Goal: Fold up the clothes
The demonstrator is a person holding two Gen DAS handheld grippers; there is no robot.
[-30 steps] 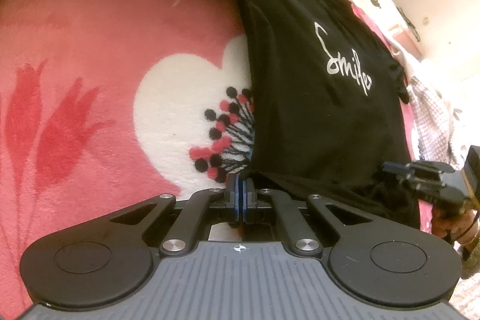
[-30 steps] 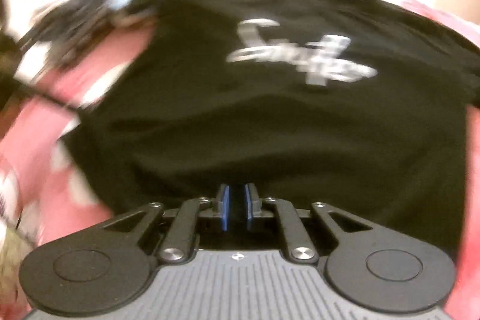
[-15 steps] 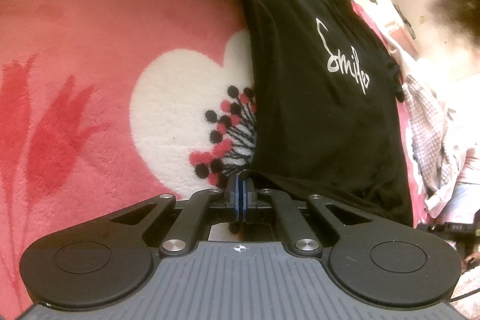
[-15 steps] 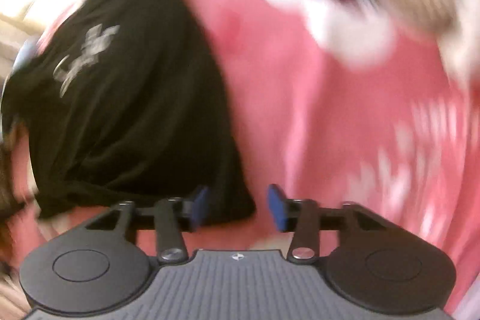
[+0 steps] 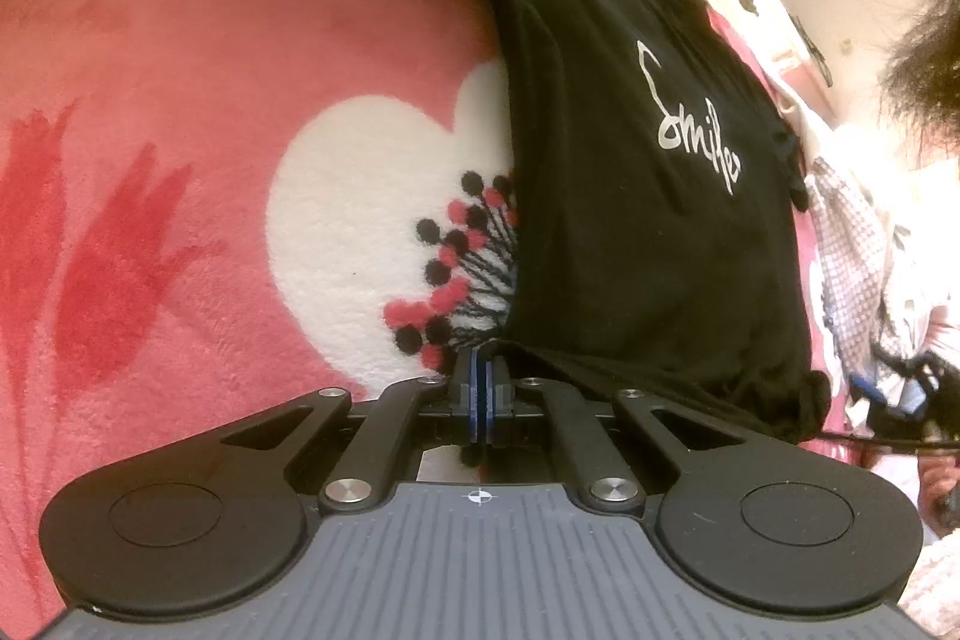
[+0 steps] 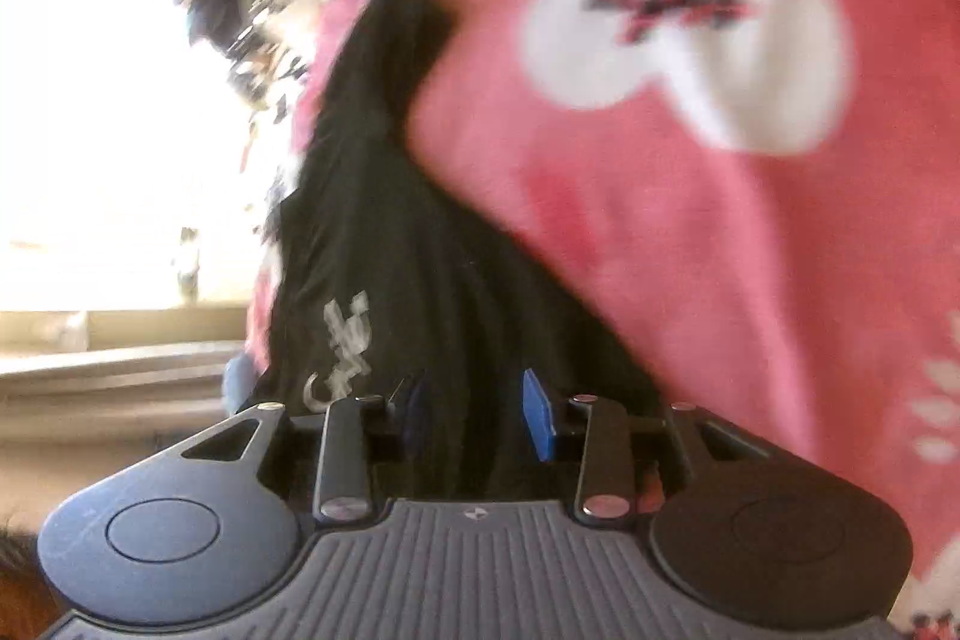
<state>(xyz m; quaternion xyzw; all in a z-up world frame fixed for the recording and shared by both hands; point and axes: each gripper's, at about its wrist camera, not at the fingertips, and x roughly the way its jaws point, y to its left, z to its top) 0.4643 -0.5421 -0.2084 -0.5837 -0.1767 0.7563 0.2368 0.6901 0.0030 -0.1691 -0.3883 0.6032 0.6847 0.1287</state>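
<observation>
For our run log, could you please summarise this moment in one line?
left gripper: shut on black T-shirt hem | right gripper: open over shirt | surface: pink blanket

Only 1 readable text: white handwritten script on the chest of the black cotton T-shirt [image 5: 630, 232], reads approx. "Smile" w/ an extra stroke or letter at the end, can't tell which. In left wrist view it runs diagonally down to the right. In right wrist view same black T-shirt [image 6: 384, 280] shows the script blurred and turned sideways, not legible there. No labels, brands, nos. or signs readable elsewhere in either view.
</observation>
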